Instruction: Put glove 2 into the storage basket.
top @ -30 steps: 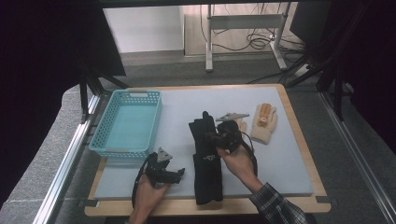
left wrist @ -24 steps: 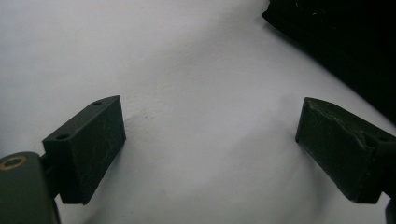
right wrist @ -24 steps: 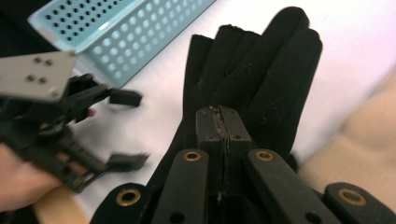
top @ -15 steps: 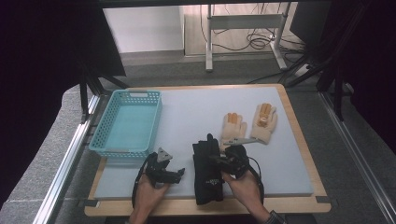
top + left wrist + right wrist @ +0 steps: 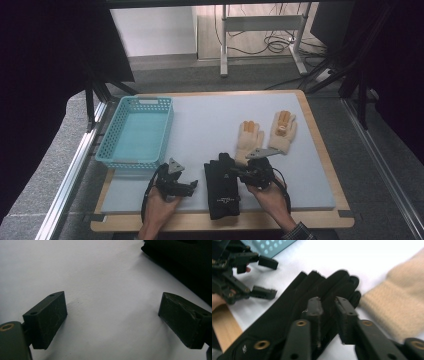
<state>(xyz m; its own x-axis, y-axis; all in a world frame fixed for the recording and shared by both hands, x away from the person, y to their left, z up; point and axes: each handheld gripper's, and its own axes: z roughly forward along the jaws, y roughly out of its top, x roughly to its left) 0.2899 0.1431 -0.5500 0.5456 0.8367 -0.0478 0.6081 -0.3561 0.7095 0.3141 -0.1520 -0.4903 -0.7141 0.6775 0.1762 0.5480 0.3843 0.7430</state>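
A: Looking at the high view: black gloves (image 5: 223, 186) stacked at bottom center, right gripper (image 5: 235, 174) over them, jaws just been opening with a fold of glove between. Tan gloves (image 5: 266, 133) lie right of center; the basket (image 5: 137, 134) at left has nothing in it.

B: Left gripper view: left gripper (image 5: 113, 322) wide open over bare mat (image 5: 100, 272). Right gripper view: jaws nearly together, letting go. Looks like the pairing's done and the binning's left.

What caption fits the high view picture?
Right gripper over black gloves, beige gloves beside, blue basket left.
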